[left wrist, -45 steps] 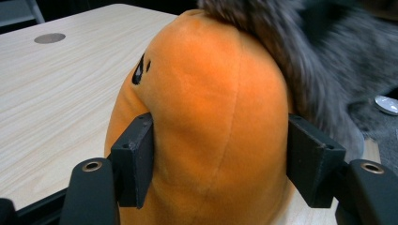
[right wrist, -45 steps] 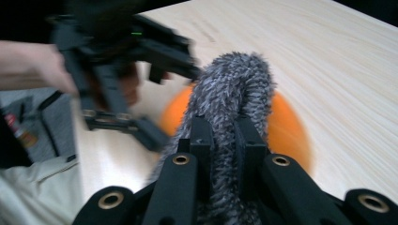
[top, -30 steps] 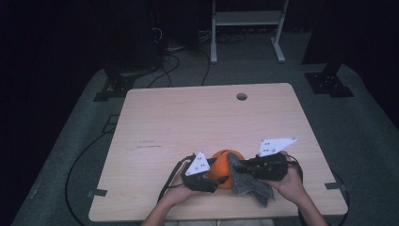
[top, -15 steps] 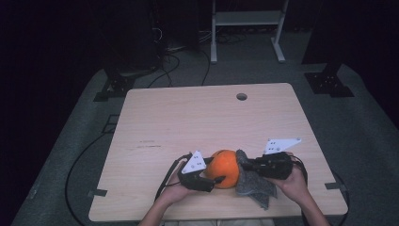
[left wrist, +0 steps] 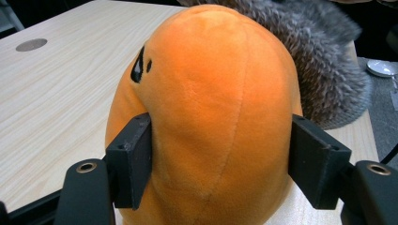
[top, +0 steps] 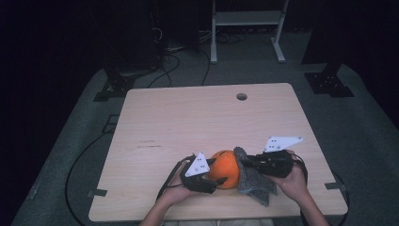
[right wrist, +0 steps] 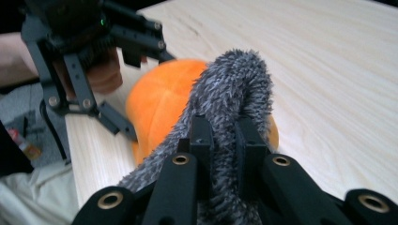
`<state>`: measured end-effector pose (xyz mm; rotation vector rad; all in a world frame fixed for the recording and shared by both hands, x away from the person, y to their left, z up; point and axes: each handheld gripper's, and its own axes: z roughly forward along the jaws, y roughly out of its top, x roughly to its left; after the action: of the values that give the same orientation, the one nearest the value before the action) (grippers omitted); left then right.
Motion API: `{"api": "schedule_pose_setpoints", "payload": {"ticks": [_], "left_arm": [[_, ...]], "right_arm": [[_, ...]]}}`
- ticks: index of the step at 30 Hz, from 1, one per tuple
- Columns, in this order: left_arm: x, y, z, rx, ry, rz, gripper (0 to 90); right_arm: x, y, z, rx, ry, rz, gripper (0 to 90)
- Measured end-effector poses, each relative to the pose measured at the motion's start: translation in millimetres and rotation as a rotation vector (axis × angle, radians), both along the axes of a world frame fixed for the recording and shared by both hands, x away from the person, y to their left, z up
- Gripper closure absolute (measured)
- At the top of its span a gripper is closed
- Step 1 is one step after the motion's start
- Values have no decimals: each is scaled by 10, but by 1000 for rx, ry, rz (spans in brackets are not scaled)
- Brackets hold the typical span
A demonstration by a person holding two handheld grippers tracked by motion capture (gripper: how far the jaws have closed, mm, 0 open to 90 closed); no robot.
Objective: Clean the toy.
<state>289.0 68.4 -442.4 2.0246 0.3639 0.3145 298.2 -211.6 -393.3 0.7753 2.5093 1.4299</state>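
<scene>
Left claw (left wrist: 220, 154) clamped on an orange plush toy (left wrist: 211, 117): one black pad presses into each flank of the toy, low on its body, and the fabric bulges above the pads. Right claw (right wrist: 220, 140) pinched tight on a fold of grey furry cloth (right wrist: 234, 89), with fur standing up between and over the two narrow jaws. In the high view the left claw (top: 210, 176) sits just left of the toy (top: 226, 168) and the right claw (top: 248, 162) just right of it, the two facing each other across the toy. The cloth (top: 251, 181) lies against the toy's right side, draped from the right claw down toward the person. In the right gripper view the toy (right wrist: 159, 108) rests directly beyond the cloth, and the left claw (right wrist: 129, 93) stands at its far side.

Toy and cloth rest on a pale wooden surface (top: 188, 122), close to its near edge; a hand (top: 294, 181) behind the right claw reaches almost to that edge. Ahead of both claws the surface runs bare to its far edge, where a small round hole (top: 242, 96) is set. To the outer side of each claw a strip of bare wood remains before the side edges. Beyond the edges lies grey floor (top: 367, 141) with loose cables (top: 80, 160).
</scene>
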Motion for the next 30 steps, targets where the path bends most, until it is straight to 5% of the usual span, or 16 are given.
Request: {"api": "schedule_pose_setpoints", "payload": {"ticks": [6, 10, 17, 21, 24, 27, 30], "left_arm": [[-11, -14, -7, 8, -4, 4, 305], [-33, -13, -3, 11, -5, 16, 308], [-4, 7, 4, -17, 21, 16, 311], [-12, -7, 3, -8, 14, 15, 313], [-66, -65, -31, 16, -20, 12, 314], [-88, -67, -14, 30, -31, 24, 316], [-94, -69, -14, 25, -34, 19, 318]], "right_arm": [[-140, 203, 110, -19, -29, 82, 803], [-154, 295, 140, -36, -55, 60, 801], [-51, 54, 5, 18, 2, -16, 800], [-70, 31, -11, 9, 13, -17, 802], [-201, 234, 96, -23, -25, 54, 802], [-243, 359, 157, -92, -78, 49, 802], [-141, 238, 141, -44, -44, 13, 801]]}}
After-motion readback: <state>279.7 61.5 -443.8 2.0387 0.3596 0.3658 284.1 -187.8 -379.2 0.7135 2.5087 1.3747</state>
